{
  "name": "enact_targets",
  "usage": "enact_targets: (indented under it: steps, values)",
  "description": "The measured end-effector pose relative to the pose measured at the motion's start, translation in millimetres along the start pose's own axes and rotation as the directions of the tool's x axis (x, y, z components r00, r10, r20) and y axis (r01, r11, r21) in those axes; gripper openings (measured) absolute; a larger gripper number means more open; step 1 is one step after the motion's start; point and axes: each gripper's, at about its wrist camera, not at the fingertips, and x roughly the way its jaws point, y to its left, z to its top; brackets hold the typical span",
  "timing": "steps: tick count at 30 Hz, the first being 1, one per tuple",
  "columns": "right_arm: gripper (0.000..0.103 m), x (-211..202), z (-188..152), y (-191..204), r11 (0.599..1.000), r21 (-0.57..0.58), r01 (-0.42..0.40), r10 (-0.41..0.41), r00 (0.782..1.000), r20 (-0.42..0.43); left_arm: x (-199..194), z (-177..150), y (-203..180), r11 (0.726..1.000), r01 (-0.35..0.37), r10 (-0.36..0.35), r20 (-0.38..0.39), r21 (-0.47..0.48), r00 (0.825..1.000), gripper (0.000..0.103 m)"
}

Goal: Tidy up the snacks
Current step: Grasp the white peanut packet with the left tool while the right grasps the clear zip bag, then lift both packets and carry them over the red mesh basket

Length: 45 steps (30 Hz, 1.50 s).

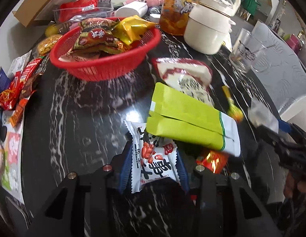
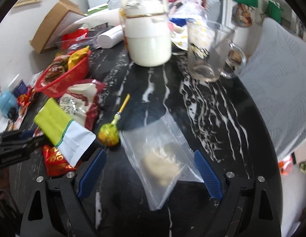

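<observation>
1. My left gripper (image 1: 155,165) has its blue pads pressed on both sides of a white peanut packet (image 1: 153,156), which lies low over the dark marbled desk (image 1: 83,118) with its top edge tucked just under a green-and-white pouch (image 1: 190,122).
2. I judge that packet light and puffy, with slick, crinkly film. Held mid-body it should stay put, but loose nuts inside may shift, so I would not squeeze harder.
3. My right gripper (image 2: 150,174) stands wide apart, with a clear zip bag (image 2: 162,158) lying flat on the desk between the pads, neither pad touching it.
4. That bag looks limp and slippery, with a pale lump of food near its middle. I would pinch across the lump, since empty film would likely slide out.
5. A wrapped lollipop (image 2: 109,134) sits just beside the bag's left corner: small, hard and likely to roll.
6. The red basket (image 1: 105,59), already holding snack packs, looks the likely destination.
</observation>
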Motion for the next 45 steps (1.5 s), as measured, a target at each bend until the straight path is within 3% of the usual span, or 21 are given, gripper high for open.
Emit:
enact_targets:
  steps: [7, 9, 10, 12, 14, 16, 36, 45]
  values:
    - [0.088, 4.4, -0.2, -12.9, 0.999, -0.001, 0.034, -0.034, 0.999, 0.022, -9.8, -20.5, -6.4, 1.000, 0.012, -0.012, -0.014, -0.006, 1.000, 0.041]
    - [0.075, 4.5, 0.6, -13.1, 1.000, -0.012, 0.022, -0.021, 0.999, 0.027, -11.8, -24.6, -7.8, 1.000, 0.015, -0.015, -0.012, -0.015, 1.000, 0.041]
    - [0.063, 5.7, 0.5, -12.9, 1.000, -0.014, 0.002, -0.001, 1.000, 0.020, -12.5, -26.2, -8.5, 1.000, 0.018, -0.018, -0.012, -0.019, 1.000, 0.041]
    - [0.058, 9.1, -0.6, -12.3, 0.999, -0.013, -0.039, 0.039, 0.999, -0.002, -13.8, -29.1, -9.7, 0.999, 0.022, -0.022, -0.013, -0.025, 1.000, 0.041]
    - [0.045, 9.6, -2.3, -10.4, 0.998, -0.010, -0.066, 0.066, 0.998, -0.012, -15.2, -31.3, -10.4, 0.999, 0.023, -0.024, -0.014, -0.027, 1.000, 0.041]
    - [0.043, 7.8, -5.1, -8.7, 0.997, -0.009, -0.082, 0.081, 0.997, -0.017, -17.3, -34.9, -11.3, 0.999, 0.026, -0.026, -0.016, -0.029, 1.000, 0.041]
    - [0.043, -35.7, -66.7, 9.3, 0.980, -0.024, -0.199, 0.196, 0.976, -0.090, -30.9, -68.7, -45.6, 0.992, 0.110, -0.105, -0.073, 0.068, 0.992, 0.041]
    - [0.050, -37.1, -71.6, 25.6, 0.979, -0.084, -0.188, 0.181, 0.979, -0.091, -21.8, -63.9, -52.7, 0.992, 0.056, -0.050, -0.056, 0.113, 0.997, 0.057]
